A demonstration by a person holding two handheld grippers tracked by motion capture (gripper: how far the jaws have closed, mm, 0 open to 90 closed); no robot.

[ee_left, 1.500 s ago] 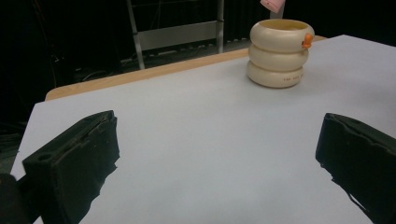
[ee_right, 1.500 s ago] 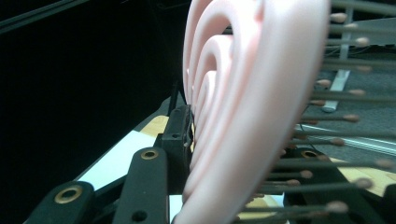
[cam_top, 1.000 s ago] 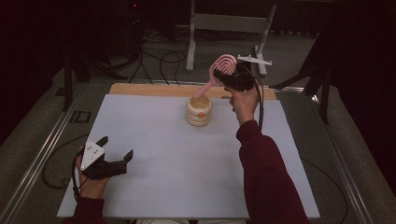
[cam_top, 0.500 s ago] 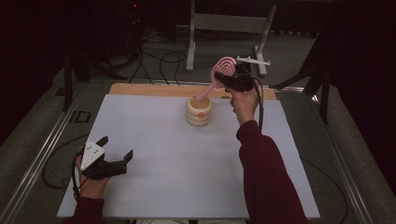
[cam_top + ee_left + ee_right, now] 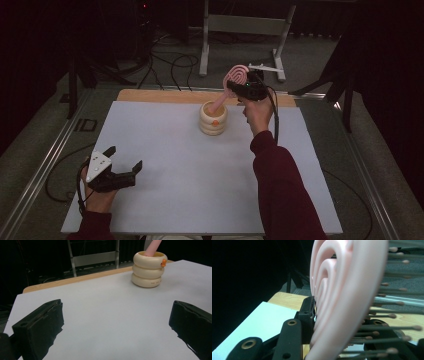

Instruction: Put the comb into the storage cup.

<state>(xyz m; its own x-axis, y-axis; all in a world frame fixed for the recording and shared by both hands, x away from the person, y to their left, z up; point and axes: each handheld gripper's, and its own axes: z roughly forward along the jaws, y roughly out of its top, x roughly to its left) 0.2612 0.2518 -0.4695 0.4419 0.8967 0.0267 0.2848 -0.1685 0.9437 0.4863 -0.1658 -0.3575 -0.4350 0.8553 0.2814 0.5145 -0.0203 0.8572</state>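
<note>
High view has my right tool (image 5: 245,84) up at the far edge of the table (image 5: 165,200), pinching the head of the pink hairbrush (image 5: 235,77). Handle end of the brush is already poking down into the mouth of the cream ringed holder (image 5: 212,118), so the brush runs on a slant: head up high and toward the far right, handle down and toward me, into the cup. From the right gripper view the jaws are pressed onto the flat head from both sides, bristles sticking out to one side, so it's a firm pinch, not a loose one.

My left tool (image 5: 116,170) is parked way down at the near left corner, jaws spread wide with nothing between them. The left gripper view looks across bare table at the holder (image 5: 148,270), well apart from it.

So the right hand is the one on the job. My guess is the next bit is sliding the brush down along its own long axis, straightening it as it goes so the handle doesn't tip the holder over.
</note>
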